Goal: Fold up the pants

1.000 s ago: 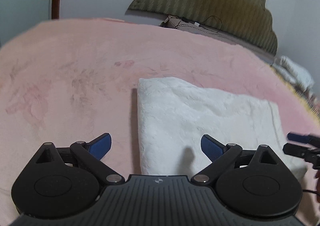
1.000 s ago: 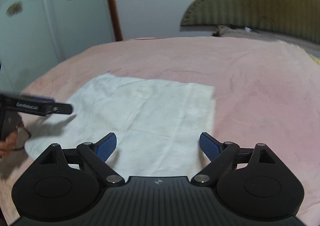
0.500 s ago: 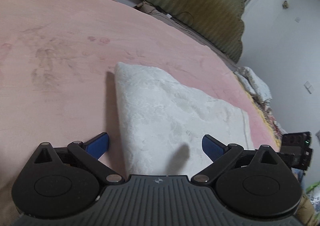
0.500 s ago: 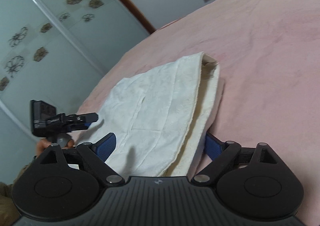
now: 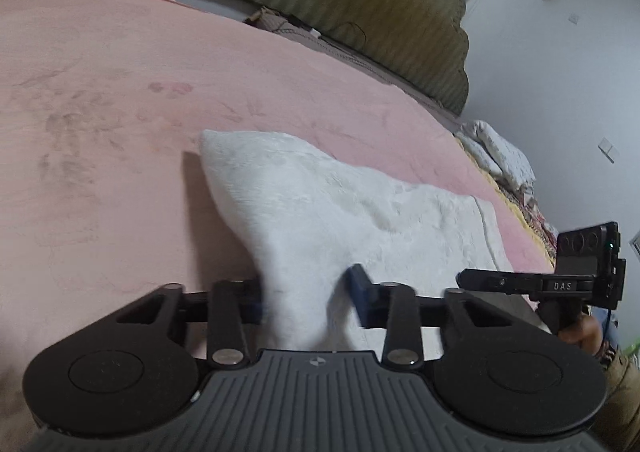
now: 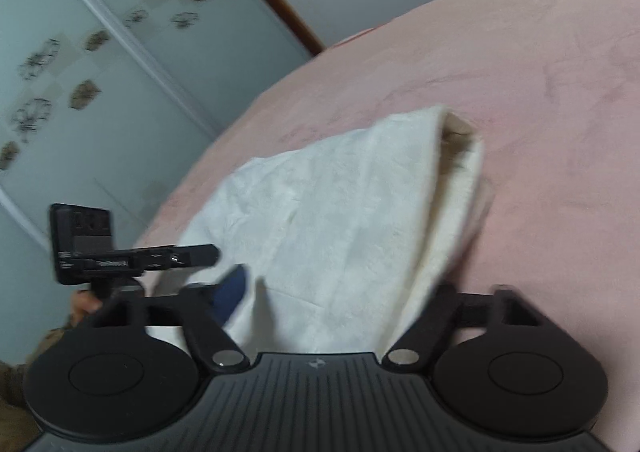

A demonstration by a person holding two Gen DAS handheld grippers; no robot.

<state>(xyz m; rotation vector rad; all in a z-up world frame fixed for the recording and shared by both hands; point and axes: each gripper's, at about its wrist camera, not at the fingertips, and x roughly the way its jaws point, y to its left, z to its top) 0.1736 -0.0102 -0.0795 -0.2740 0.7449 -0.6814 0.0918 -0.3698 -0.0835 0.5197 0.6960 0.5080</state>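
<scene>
The white pants (image 5: 340,211), thick and fluffy, lie folded into layers on the soft pink blanket (image 5: 120,111). The left gripper (image 5: 308,296) has just been closing and pinches one near corner; the right gripper (image 6: 328,304), also just closing, clamps the other near edge. Its black side bar reads "DAS".

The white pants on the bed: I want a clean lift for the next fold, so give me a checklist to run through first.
1. left gripper closed on near edge of pants: ok, jaws just closed, fabric bunched between them.
2. right gripper closed on pants: ok, jaws just closed.
3. All layers caught: cannot tell.
4. pink blanket left out of grip: cannot tell.
5. Bed beyond the pants free: ok.
</scene>
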